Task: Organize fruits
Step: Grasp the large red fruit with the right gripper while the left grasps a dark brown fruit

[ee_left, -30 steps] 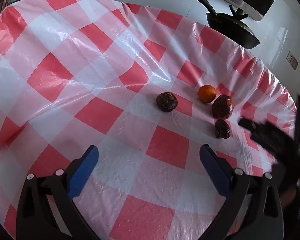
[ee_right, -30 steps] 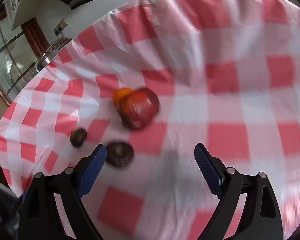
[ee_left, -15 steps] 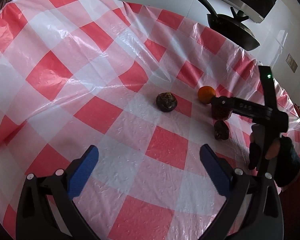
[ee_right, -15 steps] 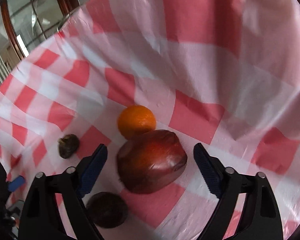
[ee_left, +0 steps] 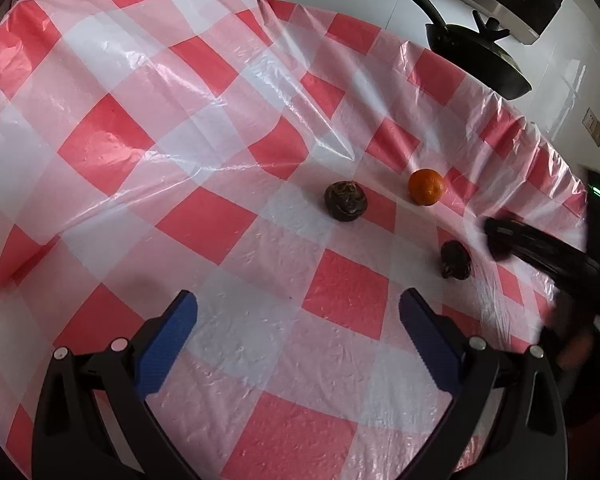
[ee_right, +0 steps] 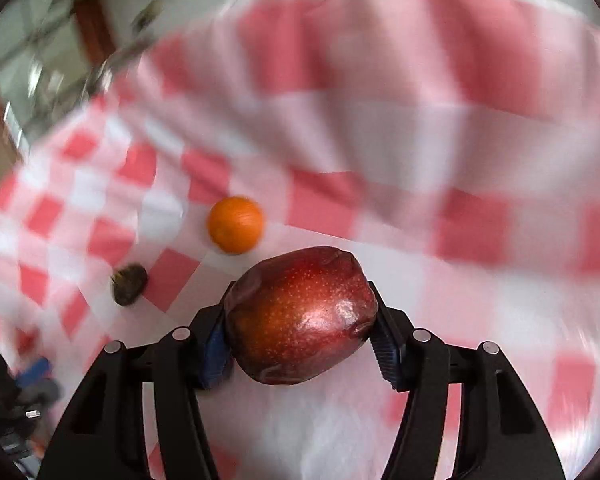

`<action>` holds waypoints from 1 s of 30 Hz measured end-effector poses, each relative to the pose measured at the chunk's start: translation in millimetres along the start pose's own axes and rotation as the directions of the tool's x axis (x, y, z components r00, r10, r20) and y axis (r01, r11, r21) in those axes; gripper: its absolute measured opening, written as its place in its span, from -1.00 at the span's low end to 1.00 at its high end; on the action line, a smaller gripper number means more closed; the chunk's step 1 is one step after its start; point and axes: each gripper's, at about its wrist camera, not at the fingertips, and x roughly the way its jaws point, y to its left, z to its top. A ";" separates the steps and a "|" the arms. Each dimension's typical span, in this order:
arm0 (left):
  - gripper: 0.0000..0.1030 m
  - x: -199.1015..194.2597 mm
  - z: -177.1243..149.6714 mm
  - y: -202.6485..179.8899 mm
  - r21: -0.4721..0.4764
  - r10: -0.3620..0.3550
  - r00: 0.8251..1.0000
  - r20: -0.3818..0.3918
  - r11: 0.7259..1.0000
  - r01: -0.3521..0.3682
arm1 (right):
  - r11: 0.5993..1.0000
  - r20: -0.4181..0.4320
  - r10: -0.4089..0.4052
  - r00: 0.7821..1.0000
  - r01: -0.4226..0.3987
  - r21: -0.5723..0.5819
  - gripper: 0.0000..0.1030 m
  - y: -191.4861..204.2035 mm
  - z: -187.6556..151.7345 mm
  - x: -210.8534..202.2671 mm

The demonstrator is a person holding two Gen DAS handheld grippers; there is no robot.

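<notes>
red apple (ee_right: 300,316) sits clamped between the just-closed right gripper (ee_right: 300,336) jaws

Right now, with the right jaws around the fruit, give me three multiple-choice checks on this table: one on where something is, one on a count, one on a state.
1. Where does the round orange fruit lie in the right wrist view?
A. between the left jaws
B. on the checked cloth, beyond the held fruit and to its left
C. in the black pan

2. How many dark brown wrinkled fruits lie on the red-and-white checked tablecloth in the left wrist view?
A. none
B. two
C. five

3. What is the state of the right gripper?
A. closed on the large shiny red fruit
B. open over bare cloth
C. closed on the orange fruit

Answers: 1 B, it sits on the cloth up and left of the red fruit. 2 B, one near the middle, one further right. 3 A, both blue pads press the red fruit's sides, the jaws having just closed.
</notes>
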 end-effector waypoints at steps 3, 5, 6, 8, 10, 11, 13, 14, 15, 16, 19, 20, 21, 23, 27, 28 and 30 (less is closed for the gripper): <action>0.96 0.3 0.7 -0.4 0.002 -0.003 1.000 -0.001 1.000 0.003 | 0.992 0.060 -0.057 0.997 0.050 0.112 0.15 -23.2 -26.6 -44.4; 0.96 0.3 0.8 -0.3 0.003 -0.003 1.000 -0.002 1.000 0.003 | 0.978 0.076 -0.089 0.993 0.073 0.195 0.15 -37.1 -53.6 -67.2; 0.96 0.4 0.8 -0.4 0.003 -0.003 1.000 -0.004 1.000 0.003 | 0.974 0.075 -0.099 0.992 0.081 0.212 0.15 -41.0 -59.6 -71.6; 0.96 0.8 0.4 -1.6 0.011 -0.004 1.000 -0.010 1.000 0.004 | 0.959 0.078 -0.121 0.990 0.097 0.267 0.15 -53.6 -73.4 -79.3; 0.96 2.2 -0.1 -5.4 0.034 -0.009 1.000 -0.023 0.999 0.010 | 0.947 0.084 -0.111 0.990 0.080 0.311 0.15 -63.2 -77.8 -82.1; 0.96 2.7 -0.5 -7.7 0.050 -0.019 0.999 -0.032 0.999 0.021 | 0.945 0.091 -0.119 0.989 0.084 0.317 0.15 -67.1 -76.4 -84.3; 0.96 2.1 -2.4 -11.1 0.069 -0.024 0.999 -0.036 0.997 0.026 | 0.940 0.108 -0.133 0.985 0.091 0.330 0.15 -67.2 -75.8 -81.5; 0.96 0.8 -3.6 -12.8 0.072 -0.010 1.000 -0.026 0.997 0.012 | 0.939 0.116 -0.134 0.984 0.089 0.331 0.15 -67.3 -75.9 -82.0; 0.96 -0.3 -4.5 -15.0 0.074 -0.001 1.000 -0.018 0.997 0.002 | 0.940 0.124 -0.131 0.984 0.083 0.332 0.15 -67.0 -76.1 -82.4; 0.96 0.5 -5.0 -18.8 0.077 -0.013 1.000 -0.027 0.997 0.015 | 0.938 0.133 -0.125 0.983 0.073 0.340 0.15 -69.0 -76.5 -83.5; 0.96 12.2 -4.7 -40.1 0.069 -0.048 0.996 -0.069 0.996 0.053 | 0.928 0.141 -0.126 0.982 0.067 0.367 0.15 -72.2 -76.2 -82.3; 0.96 16.3 -4.6 -47.5 0.073 -0.058 0.995 -0.076 0.995 0.064 | 0.927 0.142 -0.125 0.982 0.065 0.368 0.15 -72.6 -76.0 -82.9; 0.96 20.8 -4.6 -58.6 0.084 -0.066 0.995 -0.081 0.994 0.073 | 0.928 0.142 -0.122 0.982 0.062 0.366 0.15 -72.3 -75.7 -82.6; 0.96 32.1 -3.6 -85.7 0.128 -0.059 0.995 -0.083 0.989 0.069 | 0.930 0.143 -0.116 0.983 0.057 0.364 0.15 -72.4 -75.6 -82.8; 0.94 56.6 3.9 -124.4 0.199 -0.021 0.996 -0.084 0.979 0.038 | 0.931 0.141 -0.114 0.983 0.056 0.362 0.15 -72.1 -75.5 -82.3; 0.87 63.4 8.4 -131.1 0.200 -0.024 0.995 -0.092 0.979 0.042 | 0.930 0.140 -0.114 0.984 0.056 0.363 0.15 -72.1 -75.7 -82.2; 0.70 77.7 14.8 -141.6 0.205 -0.026 0.992 -0.121 0.978 0.051 | 0.931 0.136 -0.114 0.984 0.058 0.360 0.15 -71.5 -75.5 -81.6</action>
